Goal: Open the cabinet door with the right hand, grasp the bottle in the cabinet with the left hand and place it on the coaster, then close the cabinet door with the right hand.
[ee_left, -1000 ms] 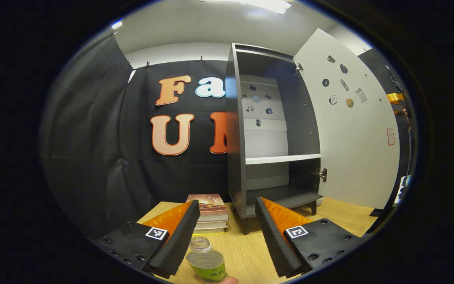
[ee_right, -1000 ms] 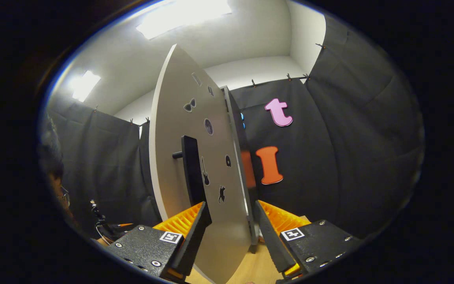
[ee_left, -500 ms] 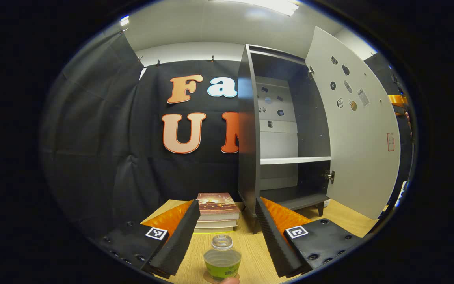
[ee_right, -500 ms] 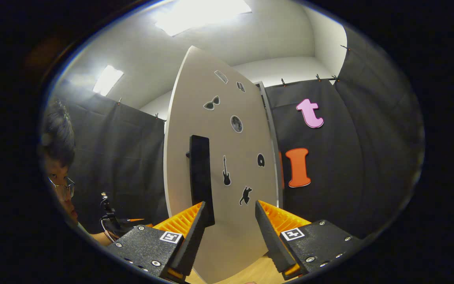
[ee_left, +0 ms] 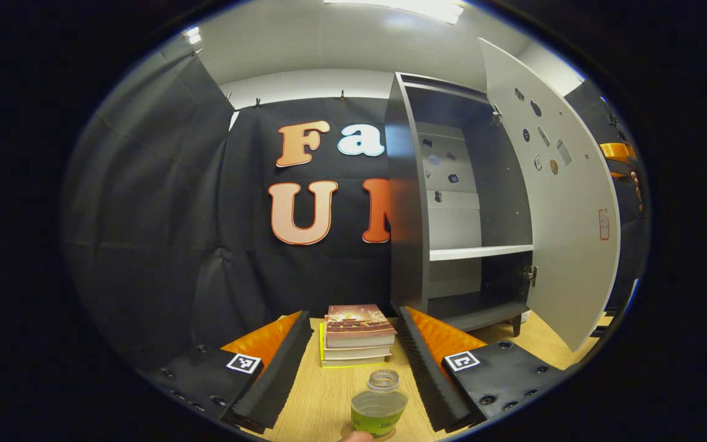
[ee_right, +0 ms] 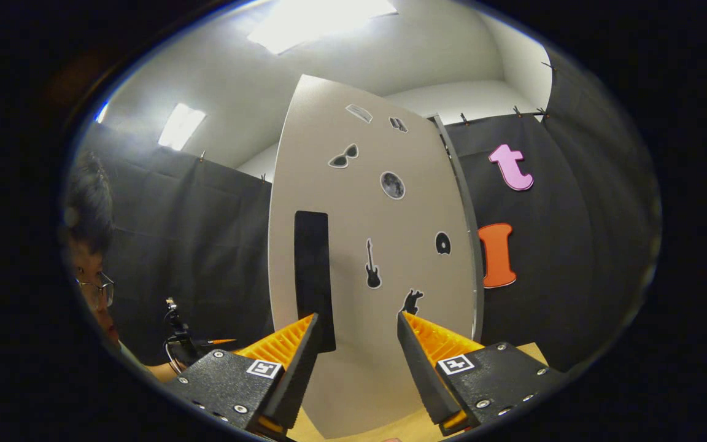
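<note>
Bottle (ee_left: 378,409): upright on table (ee_left: 323,399), low in left gripper view, between fingers of left gripper (ee_left: 350,362) but touching neither; coaster beneath hard to make out.
Left gripper: fingers spread, empty.
Cabinet (ee_left: 405,202): interior bare.
Door (ee_right: 372,245): partly open.
Right gripper (ee_right: 353,362): fingers apart, facing door front beside handle (ee_right: 312,279).
Step judged: closing. Push flat on panel, follow hinge arc, slow near frame.
</note>
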The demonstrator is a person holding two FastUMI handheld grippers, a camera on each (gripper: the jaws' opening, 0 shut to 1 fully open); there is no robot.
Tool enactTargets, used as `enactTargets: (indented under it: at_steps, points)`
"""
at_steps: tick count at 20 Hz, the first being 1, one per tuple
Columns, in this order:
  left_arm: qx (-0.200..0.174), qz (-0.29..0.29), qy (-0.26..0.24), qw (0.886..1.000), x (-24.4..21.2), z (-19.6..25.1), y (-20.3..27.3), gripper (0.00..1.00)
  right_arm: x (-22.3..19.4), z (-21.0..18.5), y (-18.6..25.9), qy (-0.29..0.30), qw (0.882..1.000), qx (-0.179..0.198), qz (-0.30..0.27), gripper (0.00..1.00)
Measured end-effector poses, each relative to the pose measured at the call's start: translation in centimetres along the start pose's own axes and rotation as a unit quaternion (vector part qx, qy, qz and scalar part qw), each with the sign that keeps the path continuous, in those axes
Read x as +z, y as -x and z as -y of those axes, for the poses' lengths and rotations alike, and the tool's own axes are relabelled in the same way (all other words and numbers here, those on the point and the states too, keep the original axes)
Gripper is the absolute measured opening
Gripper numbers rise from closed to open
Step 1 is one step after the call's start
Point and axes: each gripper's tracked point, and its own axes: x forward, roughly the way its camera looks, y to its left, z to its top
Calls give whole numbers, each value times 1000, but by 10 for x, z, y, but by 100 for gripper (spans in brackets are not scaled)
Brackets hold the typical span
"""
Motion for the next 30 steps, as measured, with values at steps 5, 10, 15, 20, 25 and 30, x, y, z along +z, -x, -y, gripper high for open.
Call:
enactTargets:
  at_steps: [5,10,15,20,25,30]
  points:
    - [15,4,-10,1000,7,-9,0,92,-6,-10,-18,-6,1000,21,-22,83]
    - [38,8,-19,999,7,-27,6,92,-7,-13,-24,21,999,17,-39,90]
    - [69,9,-25,997,8,-51,11,93,3,-21,-19,32,999,14,-31,92]
    - [84,15,-21,996,9,-70,15,93,-7,-34,-41,48,998,7,-45,93]
    - [95,16,-21,995,10,-85,17,92,-8,-30,-49,49,998,-6,-46,97]
    - [105,18,-9,994,17,-97,12,93,-9,-26,-54,50,997,-24,-51,97]
